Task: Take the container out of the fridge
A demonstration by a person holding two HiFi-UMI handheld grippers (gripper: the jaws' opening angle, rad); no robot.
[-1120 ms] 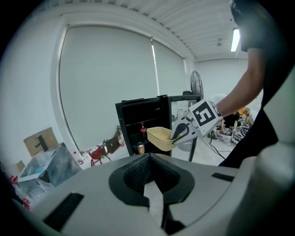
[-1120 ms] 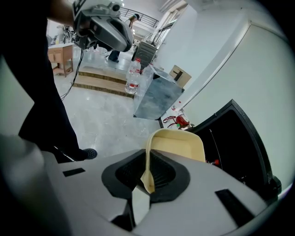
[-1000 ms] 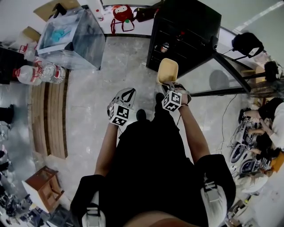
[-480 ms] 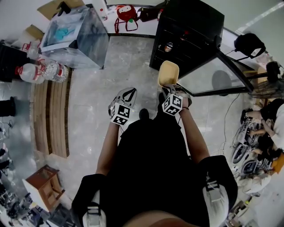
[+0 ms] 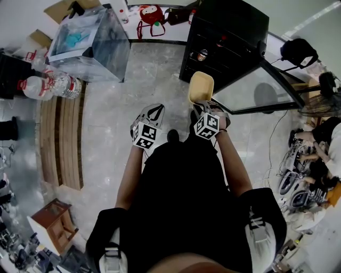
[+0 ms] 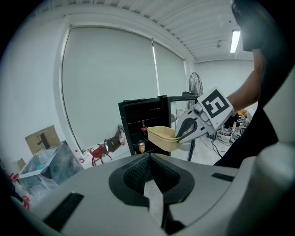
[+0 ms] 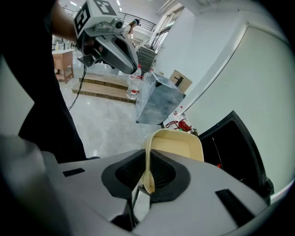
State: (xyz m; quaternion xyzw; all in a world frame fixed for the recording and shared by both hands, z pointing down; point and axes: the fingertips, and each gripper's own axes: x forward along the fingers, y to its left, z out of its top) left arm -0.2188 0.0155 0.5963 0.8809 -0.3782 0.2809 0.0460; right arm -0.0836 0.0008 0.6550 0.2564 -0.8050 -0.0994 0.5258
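A pale yellow container hangs in the air in front of the black fridge, outside it. My right gripper is shut on the container's near rim; the tray part sticks out past the jaws. The left gripper view shows the same container held by the right gripper. My left gripper is to the left of it, jaws closed together with nothing between them. The fridge's glass door stands open to the right.
Inside the fridge a can and a bottle stand on shelves. A clear plastic box and water bottles are at the left, beside a wooden pallet. A red bag lies by the wall. People sit at the right.
The right gripper and the container stay almost still in front of the fridge; the view shifted slightly. The left gripper has barely moved.
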